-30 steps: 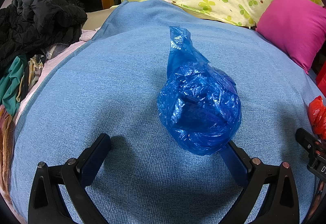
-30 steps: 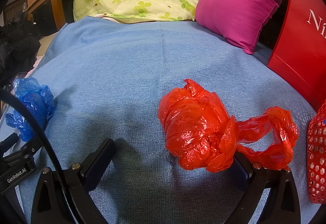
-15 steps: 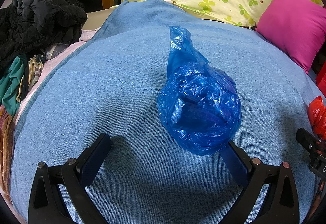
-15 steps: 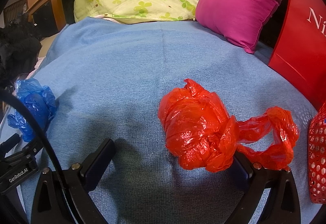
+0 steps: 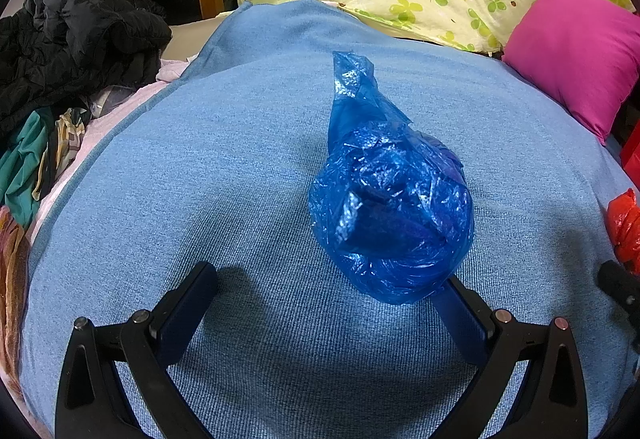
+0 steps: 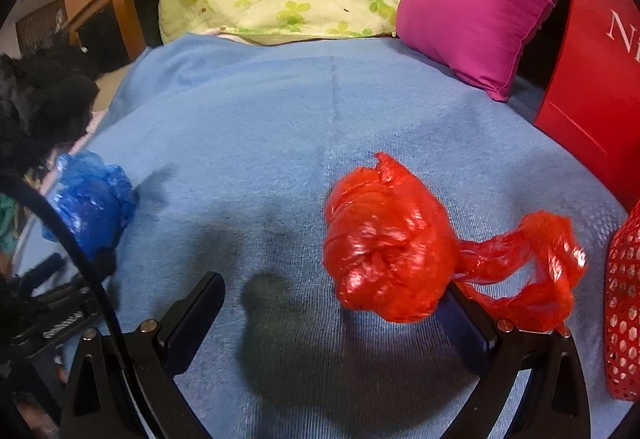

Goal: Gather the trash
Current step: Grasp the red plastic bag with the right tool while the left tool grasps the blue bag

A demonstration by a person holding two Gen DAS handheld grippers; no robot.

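Blue bag (image 5: 390, 215) & red bag (image 6: 386, 247) mid-blanket (image 5: 240, 167), both grippers spread, room all round.

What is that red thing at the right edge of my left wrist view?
Observer: A crumpled red plastic bag lying on the blue blanket, with a twisted loop trailing to its right.
Operator: Is the right gripper holding it?
Observer: No. The right gripper is open; the bag covers the tip of its right finger, and the left finger is well apart from it.
Operator: Is there anywhere to drop it?
Observer: A red mesh basket shows at the right edge, just beyond the loop.
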